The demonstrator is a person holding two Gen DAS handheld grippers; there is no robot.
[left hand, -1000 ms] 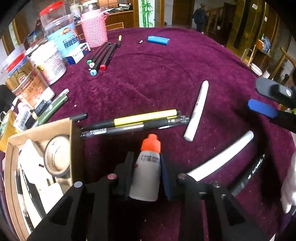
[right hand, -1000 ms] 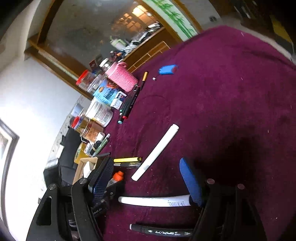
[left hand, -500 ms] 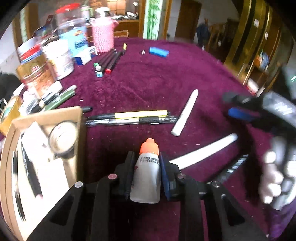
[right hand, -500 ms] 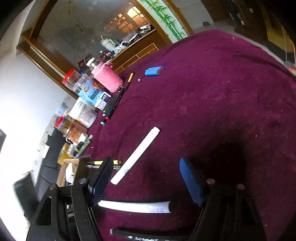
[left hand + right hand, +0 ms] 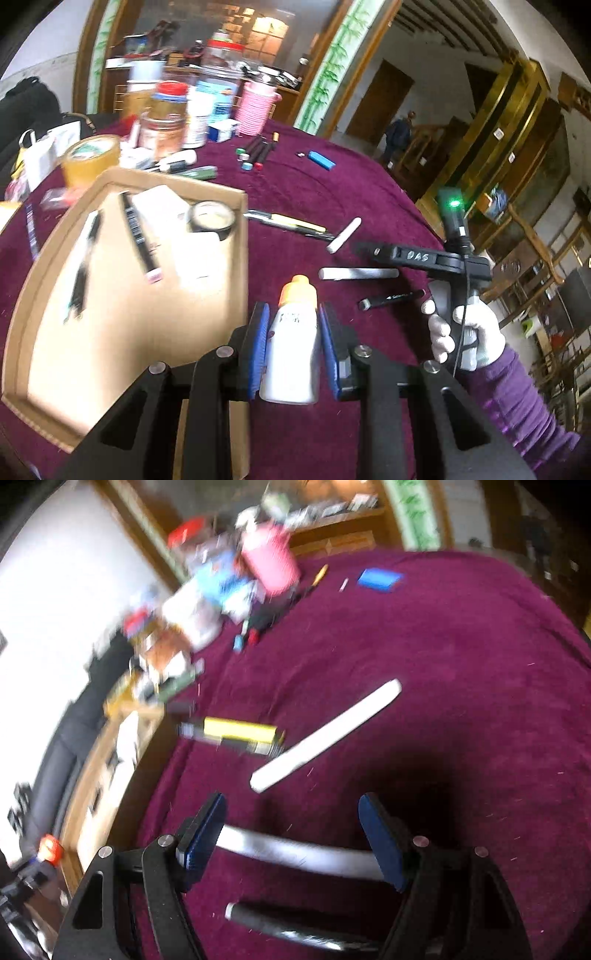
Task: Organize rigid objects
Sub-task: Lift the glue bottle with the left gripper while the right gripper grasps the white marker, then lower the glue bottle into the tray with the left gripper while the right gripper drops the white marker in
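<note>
The table [image 5: 332, 192] wears a matt, napped maroon cloth flecked with lint. At nine o'clock lies a box [image 5: 129, 332] of plain brown cardboard. The small bottle [image 5: 291, 347] is smooth white plastic; the glove [image 5: 476, 332] is white knit.

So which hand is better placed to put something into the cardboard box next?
Left. The left gripper is already shut on the small bottle right beside the cardboard box; the right gripper is open and empty above a white pen.

Both wrist views look steeply down, close over the maroon tablecloth [image 5: 332, 192].
</note>
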